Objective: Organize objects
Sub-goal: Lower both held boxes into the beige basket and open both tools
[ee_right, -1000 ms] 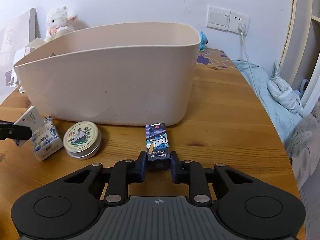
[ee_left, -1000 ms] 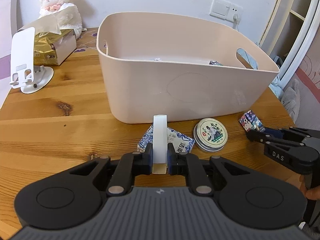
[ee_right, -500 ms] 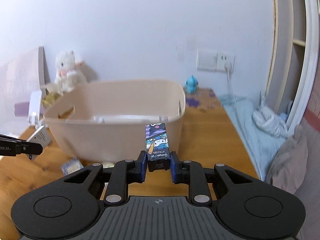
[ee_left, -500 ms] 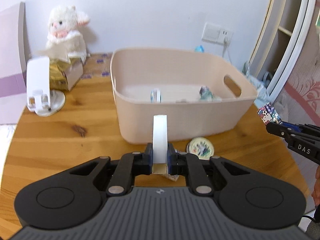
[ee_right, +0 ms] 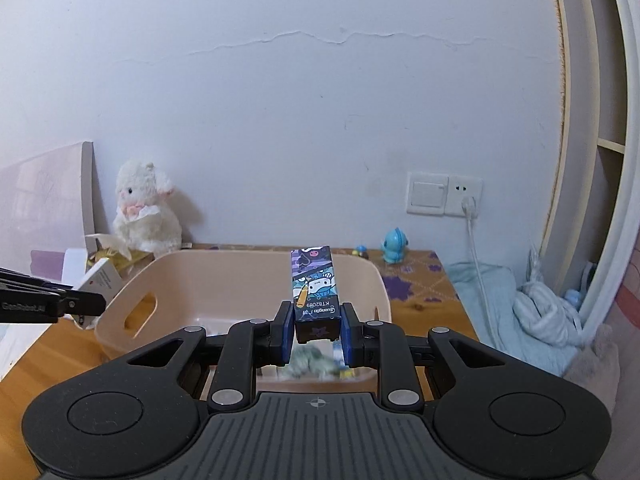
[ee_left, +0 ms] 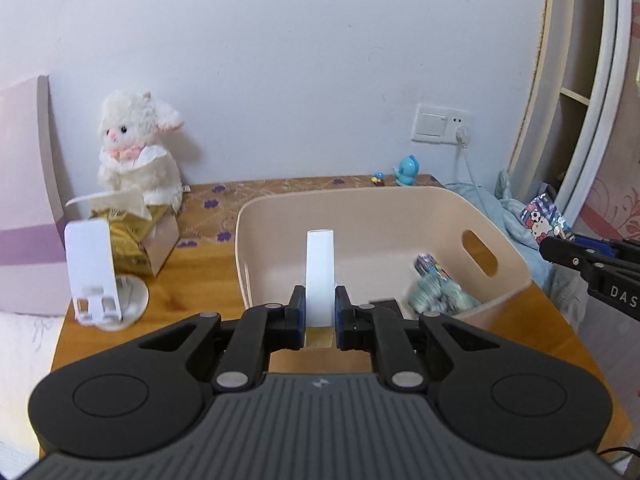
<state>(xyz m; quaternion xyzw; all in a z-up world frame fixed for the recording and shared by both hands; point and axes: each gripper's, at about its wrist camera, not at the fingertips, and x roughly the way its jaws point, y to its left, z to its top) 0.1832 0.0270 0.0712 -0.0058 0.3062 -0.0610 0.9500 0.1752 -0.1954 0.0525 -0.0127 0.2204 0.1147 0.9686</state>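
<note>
1. Left gripper pinches a white box above the beige bin.
2. Right gripper clamps a cartoon-printed box over the same bin.
3. A plush lamb, tissue box and phone stand stand left of the bin.

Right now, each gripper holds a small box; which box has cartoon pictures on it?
The box in the right gripper: the cartoon box is dark purple with drawn characters. The white box in the left gripper is plain on its visible edge.
</note>
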